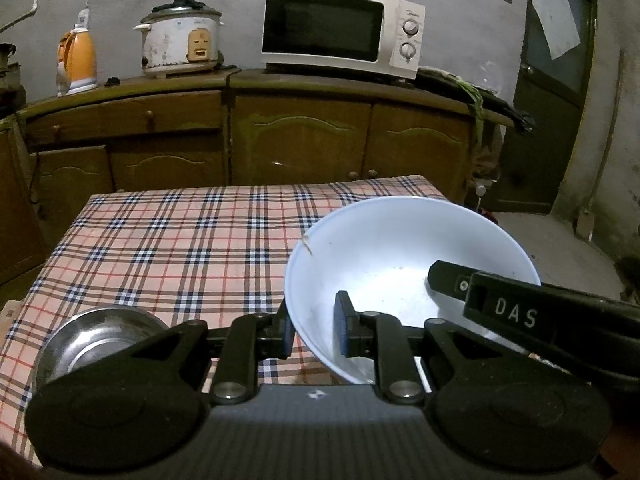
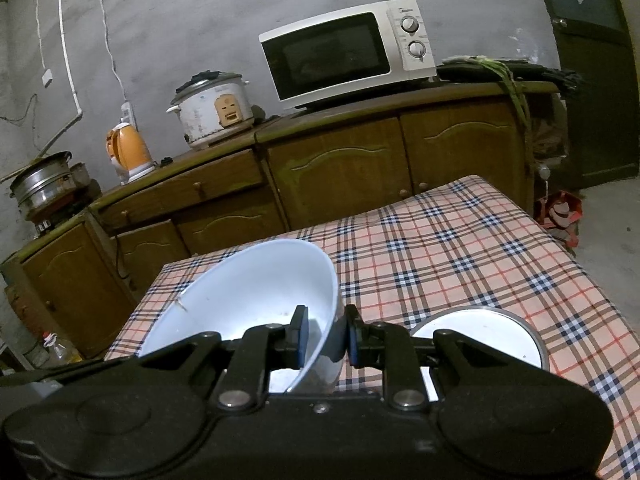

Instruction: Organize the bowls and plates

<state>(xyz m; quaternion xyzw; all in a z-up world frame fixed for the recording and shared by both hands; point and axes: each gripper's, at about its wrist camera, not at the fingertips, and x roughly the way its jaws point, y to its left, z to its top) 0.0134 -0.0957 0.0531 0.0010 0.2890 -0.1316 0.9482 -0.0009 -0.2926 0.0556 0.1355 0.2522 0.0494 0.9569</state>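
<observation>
White bowl (image 1: 400, 248) rim pinched, both tools.

The room is dim, with a cold bluish cast, and the strongest light falls inside the pale white plastic bowl (image 1: 400, 248), where a soft glare shows. The round steel bowl (image 1: 100, 332) gives small reflections. Both fisheye views bend straight lines and go black in the corners; fine detail is grainy.

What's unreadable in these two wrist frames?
- Left wrist view: the steel bowl is partly hidden behind the left tongs' body.
- Left wrist view: the near base of the white ceramic bowl is hidden by the tongs.
- Right wrist view: the steel-rimmed white dish is partly covered by the right tongs.
</observation>
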